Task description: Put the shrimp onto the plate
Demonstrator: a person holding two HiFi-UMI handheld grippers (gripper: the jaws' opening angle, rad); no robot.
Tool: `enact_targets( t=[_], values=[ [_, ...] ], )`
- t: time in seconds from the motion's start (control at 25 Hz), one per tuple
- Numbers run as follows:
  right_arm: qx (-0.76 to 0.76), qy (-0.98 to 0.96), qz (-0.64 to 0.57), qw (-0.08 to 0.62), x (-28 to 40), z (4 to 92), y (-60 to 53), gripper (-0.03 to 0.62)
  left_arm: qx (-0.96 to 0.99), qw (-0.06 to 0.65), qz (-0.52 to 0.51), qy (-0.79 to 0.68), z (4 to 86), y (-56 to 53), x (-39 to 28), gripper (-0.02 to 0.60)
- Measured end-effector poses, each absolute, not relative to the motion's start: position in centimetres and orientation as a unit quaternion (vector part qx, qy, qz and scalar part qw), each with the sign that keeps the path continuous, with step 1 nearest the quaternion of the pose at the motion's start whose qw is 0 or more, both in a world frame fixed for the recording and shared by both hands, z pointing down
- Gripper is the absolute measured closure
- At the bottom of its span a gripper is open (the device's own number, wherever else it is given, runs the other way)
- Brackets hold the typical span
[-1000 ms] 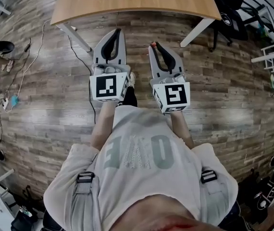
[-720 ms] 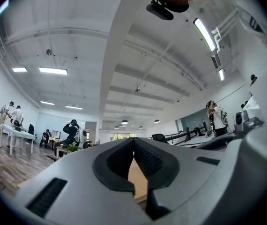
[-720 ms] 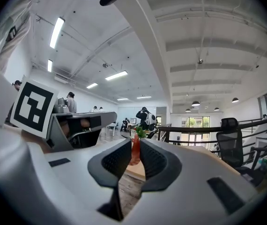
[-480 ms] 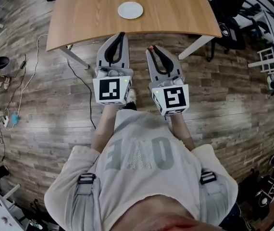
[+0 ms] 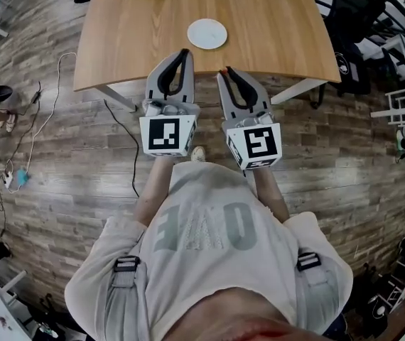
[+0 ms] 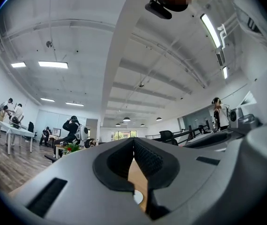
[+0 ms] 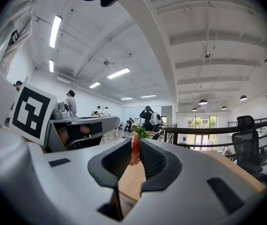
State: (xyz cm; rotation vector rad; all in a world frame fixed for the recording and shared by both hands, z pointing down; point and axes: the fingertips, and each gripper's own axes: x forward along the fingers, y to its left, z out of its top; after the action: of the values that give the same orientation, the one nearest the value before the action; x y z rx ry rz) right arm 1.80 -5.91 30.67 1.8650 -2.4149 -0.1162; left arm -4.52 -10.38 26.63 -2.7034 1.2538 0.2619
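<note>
The right grey two-jaw gripper [image 5: 226, 71] is clamped on a small red-orange shrimp [image 7: 135, 150], which is pinched upright between the black ribbed pads at the jaw tips. The left grey gripper [image 5: 183, 52] is held just beside it, its jaws brought together at the tips with nothing between them. Both tips are seen at the near edge of the light wooden table [image 5: 273, 27], on which the round white plate [image 5: 207, 33] is set just beyond them

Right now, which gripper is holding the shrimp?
The right gripper: a red-orange shrimp is pinched between its jaws. The left gripper has its jaws closed together on nothing.
</note>
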Motion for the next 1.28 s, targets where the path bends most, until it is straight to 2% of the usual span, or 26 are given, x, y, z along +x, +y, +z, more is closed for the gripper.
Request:
enact_targets(
  t=[0.24, 0.6, 1.28],
  values=[
    [0.606, -0.793, -0.034, 0.047, 1.2, 30.9, -9.6, 0.536, -0.898, 0.055, 0.071, 0.430, 27.7, -13.7, -5.8, 0.571],
    [0.627, -0.776, -0.043, 0.043, 5.4, 30.5, -13.1, 0.536, -0.897, 0.045, 0.056, 0.435, 29.1, -16.5, -4.5, 0.571],
    [0.605, -0.794, -0.009, 0.047, 14.3, 32.8, -26.2, 0.536, -0.887, 0.049, 0.033, 0.458, 29.1, -29.2, 3.7, 0.571]
  ],
)
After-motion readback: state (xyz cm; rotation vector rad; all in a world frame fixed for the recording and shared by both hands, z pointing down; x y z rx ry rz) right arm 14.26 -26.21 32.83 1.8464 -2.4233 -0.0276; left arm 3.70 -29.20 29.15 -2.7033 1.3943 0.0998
